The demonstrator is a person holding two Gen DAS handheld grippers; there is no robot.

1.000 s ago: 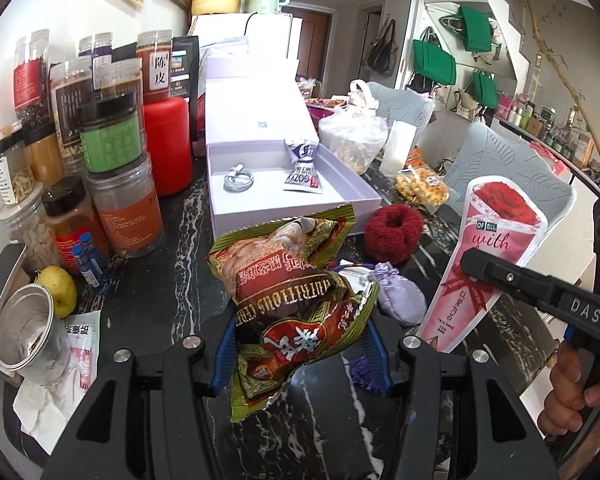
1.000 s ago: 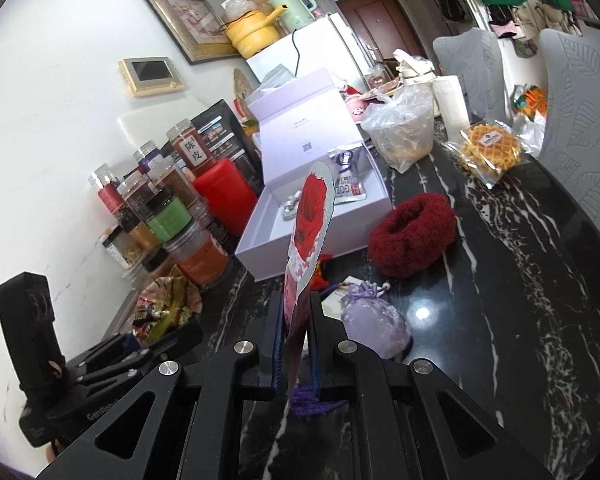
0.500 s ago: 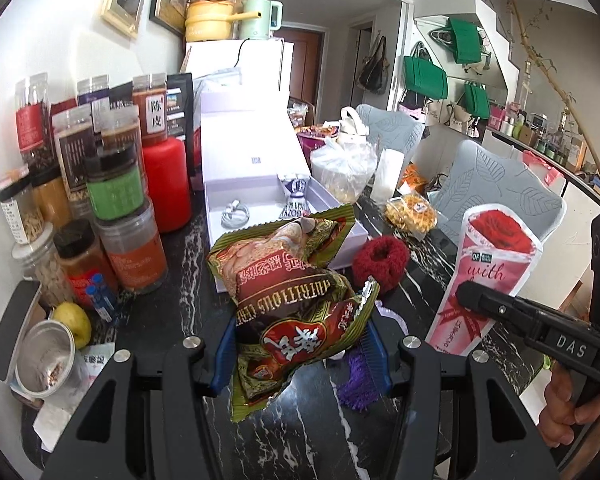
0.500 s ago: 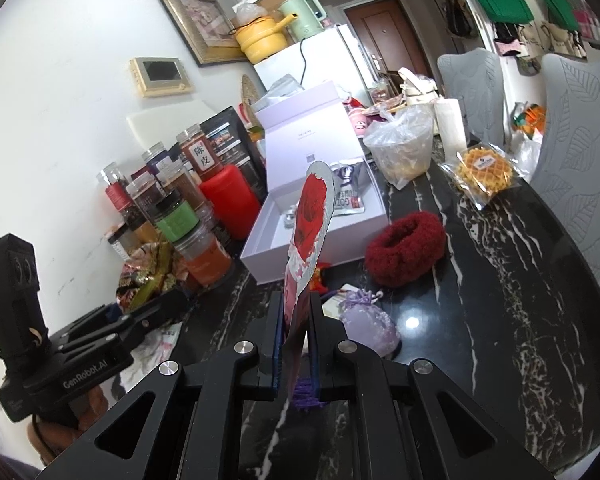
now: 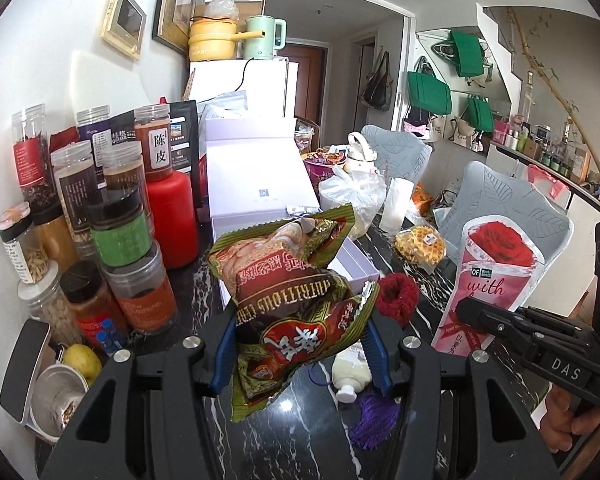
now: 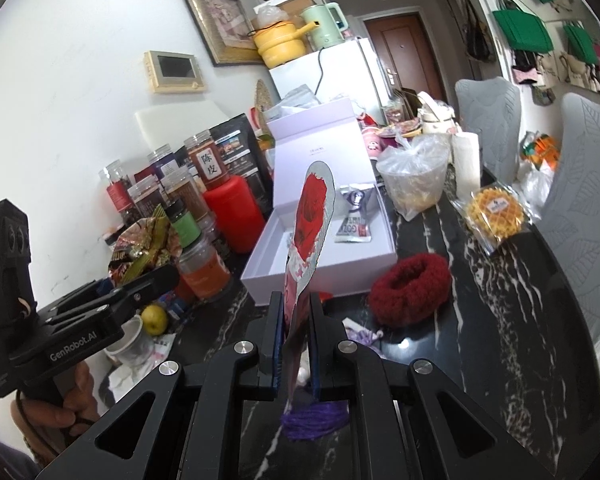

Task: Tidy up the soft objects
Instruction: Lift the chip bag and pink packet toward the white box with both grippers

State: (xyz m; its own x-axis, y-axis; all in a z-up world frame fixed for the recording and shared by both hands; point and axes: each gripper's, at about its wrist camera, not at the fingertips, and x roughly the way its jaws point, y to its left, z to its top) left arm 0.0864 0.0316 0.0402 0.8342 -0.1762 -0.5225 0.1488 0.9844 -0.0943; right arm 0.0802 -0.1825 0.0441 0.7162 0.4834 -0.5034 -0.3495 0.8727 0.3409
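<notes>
In the left wrist view the left gripper (image 5: pixel 300 354) sits low centre, its blue pads closed partway on a crumpled red-and-green snack bag (image 5: pixel 290 300), which rises above the jaws and hides most of the lavender box (image 5: pixel 260 184) behind it. Below the bag a small white bottle (image 5: pixel 350 376) and a purple tassel (image 5: pixel 374 416) lie on the dark marbled desk (image 5: pixel 300 440), both partly cut off by the gripper. At lower right the right gripper (image 5: pixel 466 314) clamps the bottom edge of a pink rose-printed pouch (image 5: pixel 496 276); the print under its jaws cannot be read.

In the right wrist view the right gripper (image 6: pixel 294 336), at lower centre, is pinched fully shut on that pouch (image 6: pixel 310 224), seen edge-on and upright. The pouch covers part of the open box (image 6: pixel 376 256); a small sachet (image 6: pixel 356 220) lies inside. A dark red knitted ring (image 6: pixel 410 288) rests on the desk just right of the box. At left the snack bag (image 6: pixel 144 244) is half hidden by the left gripper (image 6: pixel 156 278).
</notes>
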